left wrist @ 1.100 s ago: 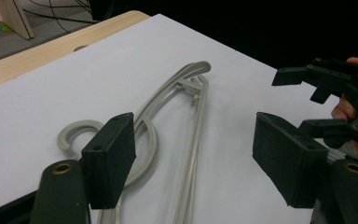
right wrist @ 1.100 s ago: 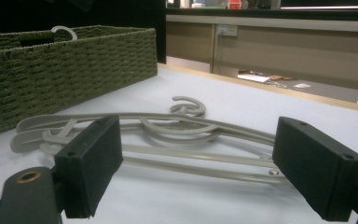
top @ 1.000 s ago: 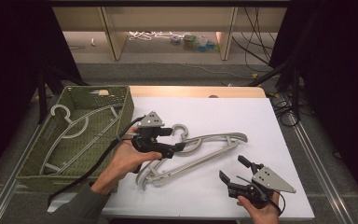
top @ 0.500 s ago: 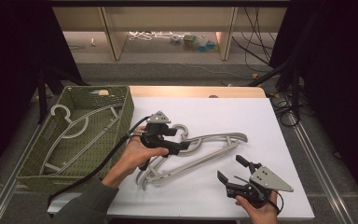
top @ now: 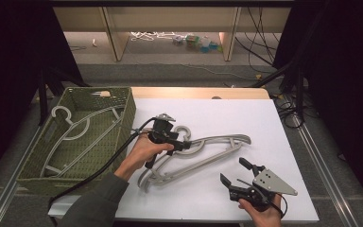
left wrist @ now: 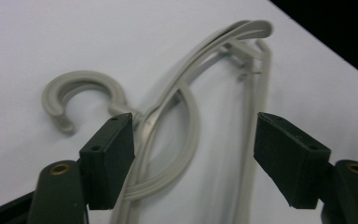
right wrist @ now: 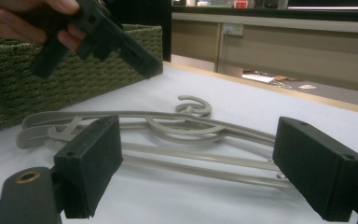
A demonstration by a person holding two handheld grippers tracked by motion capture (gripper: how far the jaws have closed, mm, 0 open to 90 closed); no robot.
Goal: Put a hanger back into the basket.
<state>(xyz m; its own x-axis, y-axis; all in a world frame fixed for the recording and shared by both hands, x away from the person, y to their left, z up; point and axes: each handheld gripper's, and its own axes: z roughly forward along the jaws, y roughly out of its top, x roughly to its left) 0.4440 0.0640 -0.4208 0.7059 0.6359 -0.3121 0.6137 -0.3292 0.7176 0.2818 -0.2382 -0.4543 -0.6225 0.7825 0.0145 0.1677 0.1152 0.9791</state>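
Grey plastic hangers (top: 196,153), stacked on the white counter (top: 264,123) just right of the wicker basket (top: 123,106), sit under wide-open, empty left tongs (top: 185,146); right tongs (top: 234,171) also gape empty; closing risks pinching both hangers together.

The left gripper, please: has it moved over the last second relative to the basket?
Yes. The left gripper has edged right, away from the green basket, along the grey hanger; its fingers are open.
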